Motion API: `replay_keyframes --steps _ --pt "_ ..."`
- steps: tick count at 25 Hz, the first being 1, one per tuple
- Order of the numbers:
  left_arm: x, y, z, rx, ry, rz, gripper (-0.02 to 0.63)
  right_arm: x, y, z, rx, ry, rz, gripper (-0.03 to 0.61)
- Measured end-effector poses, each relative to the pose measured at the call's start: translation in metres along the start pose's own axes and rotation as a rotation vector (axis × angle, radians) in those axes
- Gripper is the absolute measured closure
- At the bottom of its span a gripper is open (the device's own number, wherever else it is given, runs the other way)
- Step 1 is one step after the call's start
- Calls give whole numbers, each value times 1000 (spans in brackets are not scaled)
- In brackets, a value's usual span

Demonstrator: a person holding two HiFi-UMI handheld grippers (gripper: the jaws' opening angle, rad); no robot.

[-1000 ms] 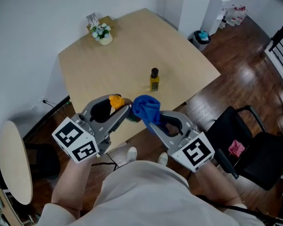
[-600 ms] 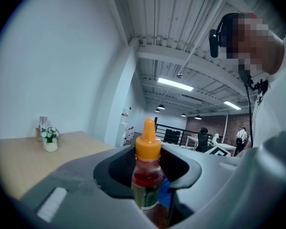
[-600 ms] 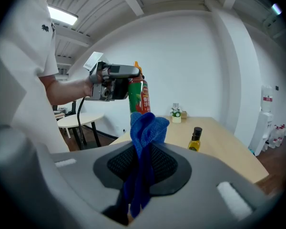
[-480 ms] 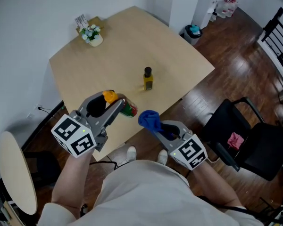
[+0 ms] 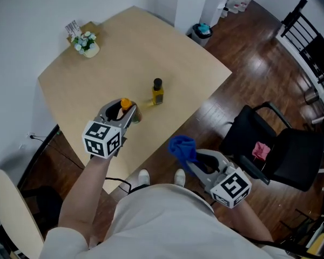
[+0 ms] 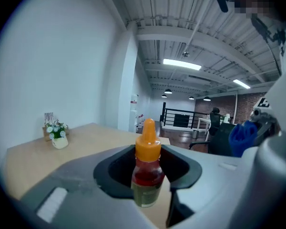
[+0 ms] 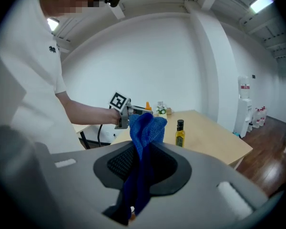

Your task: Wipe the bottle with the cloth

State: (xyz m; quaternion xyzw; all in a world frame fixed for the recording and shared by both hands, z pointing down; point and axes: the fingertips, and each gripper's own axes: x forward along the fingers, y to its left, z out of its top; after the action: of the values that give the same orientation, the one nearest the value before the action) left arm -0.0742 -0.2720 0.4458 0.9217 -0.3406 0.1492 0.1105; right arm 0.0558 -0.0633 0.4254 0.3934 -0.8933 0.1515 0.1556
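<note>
Left gripper view shows the bottle (image 6: 147, 168) upright between the jaws, which pinch its lower body: a pointed orange cap, red liquid beneath, a pale greenish label. In the head view the left gripper (image 5: 130, 112) holds it over the table (image 5: 81, 90), close to the near edge. The right gripper (image 5: 191, 163) is off that edge above the floor, its jaws pressed on a bunched blue cloth (image 7: 145, 128). A yellow dark-capped bottle (image 5: 157, 92) stands mid-table, well apart from both.

Blue cloth (image 7: 144, 125), orange-capped red sauce bottle (image 6: 147, 168), yellow oil bottle (image 5: 157, 95), tan table (image 5: 86, 85)
</note>
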Motion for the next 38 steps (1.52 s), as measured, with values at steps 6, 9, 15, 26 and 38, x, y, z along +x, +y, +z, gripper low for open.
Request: replay_keyframes --steps 6,9,15,26,38 --pt "48 33 -52 16 80 -15 453 -18 -2 -5 83 18 -123 497" --pt "67 45 -66 31 83 -24 453 -22 2 -5 109 35 -178 497" --pt "97 65 -80 53 57 -27 453 -20 18 -7 158 64 -256 497" --pt "113 65 -100 90 25 -52 428 -21 45 -21 222 109 -353 497" --pt "7 43 -80 132 -32 67 278 -45 74 -27 127 48 -233 497"
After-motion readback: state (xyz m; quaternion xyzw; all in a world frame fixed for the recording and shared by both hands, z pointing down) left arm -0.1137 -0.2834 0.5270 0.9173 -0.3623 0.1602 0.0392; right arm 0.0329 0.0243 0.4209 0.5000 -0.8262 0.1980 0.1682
